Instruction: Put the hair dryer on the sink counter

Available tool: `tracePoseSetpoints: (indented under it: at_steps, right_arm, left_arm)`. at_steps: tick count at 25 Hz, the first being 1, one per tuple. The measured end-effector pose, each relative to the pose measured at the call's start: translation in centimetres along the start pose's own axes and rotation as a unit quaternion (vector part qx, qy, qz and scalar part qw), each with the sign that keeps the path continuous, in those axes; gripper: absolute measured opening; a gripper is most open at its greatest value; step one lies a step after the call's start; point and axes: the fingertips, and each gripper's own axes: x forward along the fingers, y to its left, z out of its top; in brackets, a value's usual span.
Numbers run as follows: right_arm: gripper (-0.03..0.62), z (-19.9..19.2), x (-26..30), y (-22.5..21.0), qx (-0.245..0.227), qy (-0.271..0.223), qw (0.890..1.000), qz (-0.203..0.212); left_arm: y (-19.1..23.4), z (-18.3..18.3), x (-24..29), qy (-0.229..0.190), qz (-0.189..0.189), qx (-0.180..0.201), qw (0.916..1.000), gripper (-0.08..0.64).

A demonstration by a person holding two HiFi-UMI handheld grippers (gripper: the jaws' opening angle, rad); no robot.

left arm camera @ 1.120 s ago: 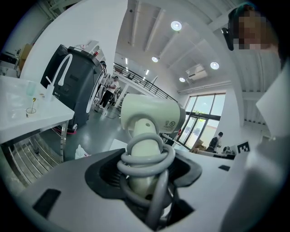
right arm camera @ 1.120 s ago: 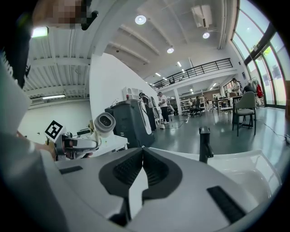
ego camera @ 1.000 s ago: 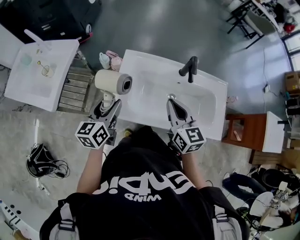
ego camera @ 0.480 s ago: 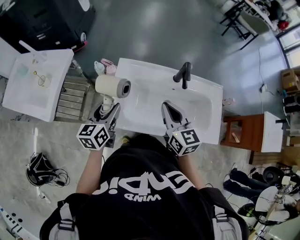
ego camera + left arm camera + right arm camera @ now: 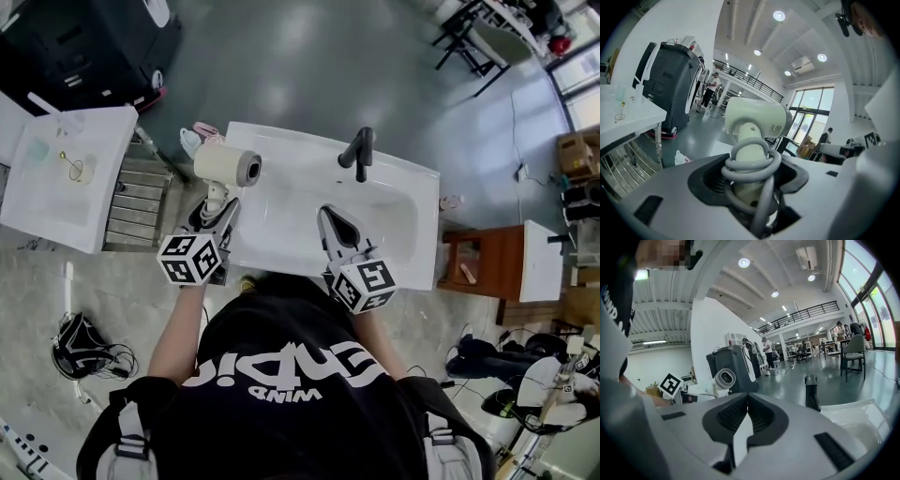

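Observation:
A cream hair dryer [image 5: 227, 165] is held upright at the left end of the white sink counter [image 5: 281, 234], barrel pointing right. My left gripper [image 5: 217, 208] is shut on its handle, with the grey cord coiled round the handle [image 5: 750, 161] between the jaws. In the right gripper view the hair dryer [image 5: 723, 378] shows at the left, nozzle facing me. My right gripper [image 5: 334, 217] hovers over the basin [image 5: 370, 211], jaws shut and empty, tips meeting [image 5: 747, 397].
A black faucet [image 5: 357, 150] stands at the back of the basin. A second white sink unit [image 5: 66, 173] and a metal rack [image 5: 136, 202] lie to the left. A brown cabinet [image 5: 478, 262] stands at the right. Cables lie on the floor [image 5: 84, 342].
The left gripper has carried the hair dryer slightly toward the counter and lower. The right gripper has stayed over the basin. The view has shifted a little.

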Motion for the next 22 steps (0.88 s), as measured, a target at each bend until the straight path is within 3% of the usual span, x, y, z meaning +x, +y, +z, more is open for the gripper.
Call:
tracePoseSetpoints:
  at_steps: [9,22]
  right_arm:
    - [0.018,0.1,0.4,-0.9,0.004,0.006,1.0,-0.004]
    - [0.019,-0.4,0.9,-2.4,0.012,0.013,1.0,-0.006]
  left_arm:
    - [1.8,-0.4,4.3,0.025,0.006,-0.009,0.9996,0.275]
    - [4.5,-2.0,10.3,0.065,0.042,0.006,0.997,0.275]
